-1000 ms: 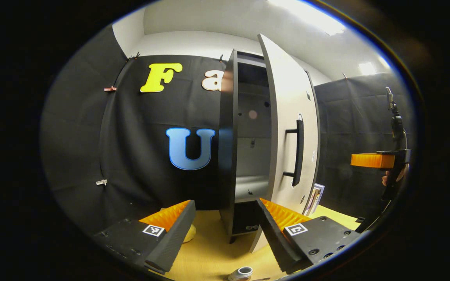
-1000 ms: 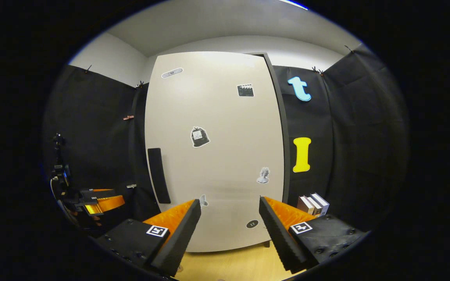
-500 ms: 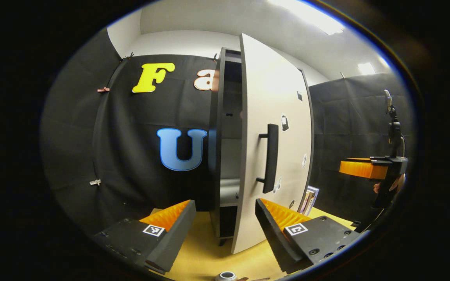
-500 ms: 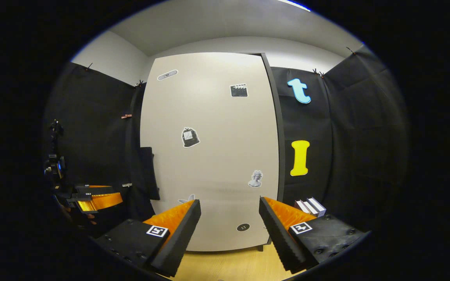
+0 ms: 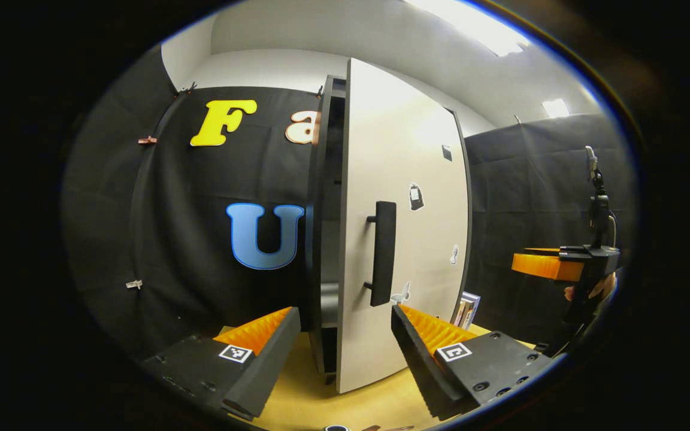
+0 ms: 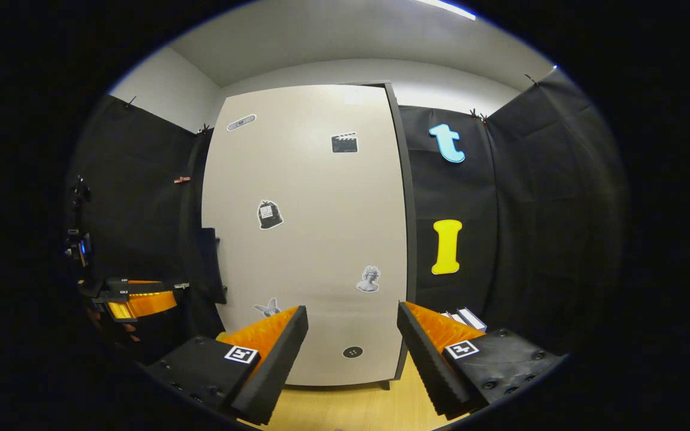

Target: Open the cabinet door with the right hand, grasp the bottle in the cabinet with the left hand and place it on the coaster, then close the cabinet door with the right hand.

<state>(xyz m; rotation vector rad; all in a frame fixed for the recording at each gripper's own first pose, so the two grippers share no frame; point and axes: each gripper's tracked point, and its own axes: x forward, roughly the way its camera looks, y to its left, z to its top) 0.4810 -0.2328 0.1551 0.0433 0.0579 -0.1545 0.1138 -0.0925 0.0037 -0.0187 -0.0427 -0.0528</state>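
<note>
A pale wooden counter (image 5: 312,401) runs along the bottom of both views, closed in by black cloth walls with a white wall and ceiling above them. In the left gripper view the cabinet (image 5: 324,227) stands at centre frame, its dark side edge facing the camera, and the cabinet door (image 5: 402,197) is nearly shut, with a narrow dark gap left along its left edge. The black handle (image 5: 383,252) sits on the door at mid height, just above the right finger of the left gripper (image 5: 345,335), whose fingers are spread wide with nothing between them. A small round rim at the very bottom edge of this view, below the fingers, may be the top of the bottle (image 5: 336,428), but too little of it shows to be sure. A few books (image 5: 466,308) stand right of the cabinet.

In the right gripper view the door (image 6: 306,233) takes up the centre, dotted with stickers, behind the right gripper (image 6: 351,335). Its fingers are also wide apart and empty, apart from the door. The left gripper (image 6: 135,299) shows at lower left, well clear of the cabinet.
</note>
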